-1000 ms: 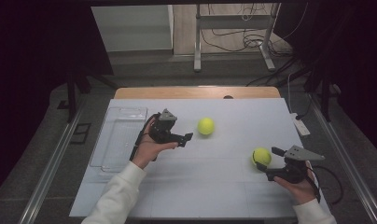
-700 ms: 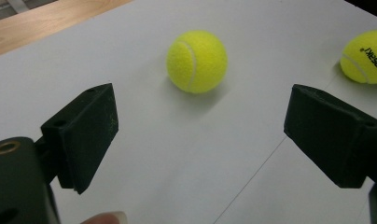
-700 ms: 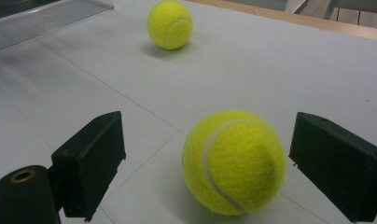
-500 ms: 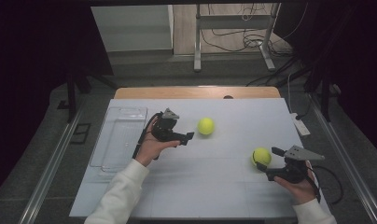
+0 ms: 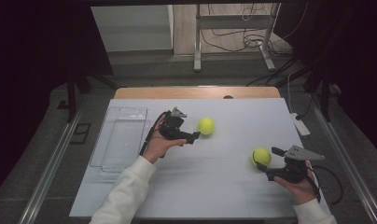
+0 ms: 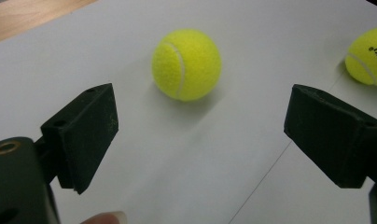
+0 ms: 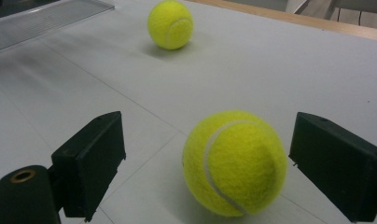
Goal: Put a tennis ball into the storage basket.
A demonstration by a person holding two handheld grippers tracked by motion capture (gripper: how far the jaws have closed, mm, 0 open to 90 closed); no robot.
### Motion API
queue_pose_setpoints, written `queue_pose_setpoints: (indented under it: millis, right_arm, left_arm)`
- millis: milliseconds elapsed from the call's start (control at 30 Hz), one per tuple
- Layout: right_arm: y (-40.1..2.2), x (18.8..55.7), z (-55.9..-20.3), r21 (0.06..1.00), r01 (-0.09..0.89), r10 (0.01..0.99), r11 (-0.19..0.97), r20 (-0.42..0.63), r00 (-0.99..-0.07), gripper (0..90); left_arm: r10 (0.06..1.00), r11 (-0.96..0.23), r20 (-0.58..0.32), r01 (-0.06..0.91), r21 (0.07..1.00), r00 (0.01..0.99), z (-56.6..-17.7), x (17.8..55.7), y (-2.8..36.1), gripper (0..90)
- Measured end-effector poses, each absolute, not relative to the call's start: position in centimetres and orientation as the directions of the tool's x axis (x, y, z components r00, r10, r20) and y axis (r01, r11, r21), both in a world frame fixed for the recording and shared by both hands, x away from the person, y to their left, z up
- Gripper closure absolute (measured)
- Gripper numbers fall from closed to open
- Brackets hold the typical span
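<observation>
On the white table (image 5: pixel 214 186), each spread claw faces a fuzzy yellow tennis ball: left claw (image 5: pixel 195 136) just short of the far ball (image 5: pixel 205 126), right claw (image 5: pixel 265 167) flanking the near ball (image 5: pixel 261 156) untouched.

both arms wear white long sleeves, and each hand carries a black tool, the left tool (image 5: pixel 192 136) and the right tool (image 5: pixel 266 161), with blocky matte jaws, a grey three-cornered top plate and a trailing black cable.

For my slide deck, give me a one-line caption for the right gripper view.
Open right gripper frames a tennis ball on the white table; second ball lies beyond.
</observation>
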State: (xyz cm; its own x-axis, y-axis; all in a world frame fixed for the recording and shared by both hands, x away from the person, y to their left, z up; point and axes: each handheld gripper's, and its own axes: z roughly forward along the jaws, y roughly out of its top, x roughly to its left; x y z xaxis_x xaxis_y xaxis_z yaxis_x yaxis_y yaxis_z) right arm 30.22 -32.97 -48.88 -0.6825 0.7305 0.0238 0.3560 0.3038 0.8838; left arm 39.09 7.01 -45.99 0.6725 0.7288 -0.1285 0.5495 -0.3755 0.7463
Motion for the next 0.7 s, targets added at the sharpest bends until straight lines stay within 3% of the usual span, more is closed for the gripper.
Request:
queue_pose_setpoints:
  millis: [700]
  right_arm:
    - [-33.1,30.2,-48.8,0.886,0.354,0.735,0.300,0.022,-0.677,11.0]
  left_arm:
    - [0.720,-0.406,-0.115,0.550,0.730,0.684,-46.5,41.2,4.5,11.0]
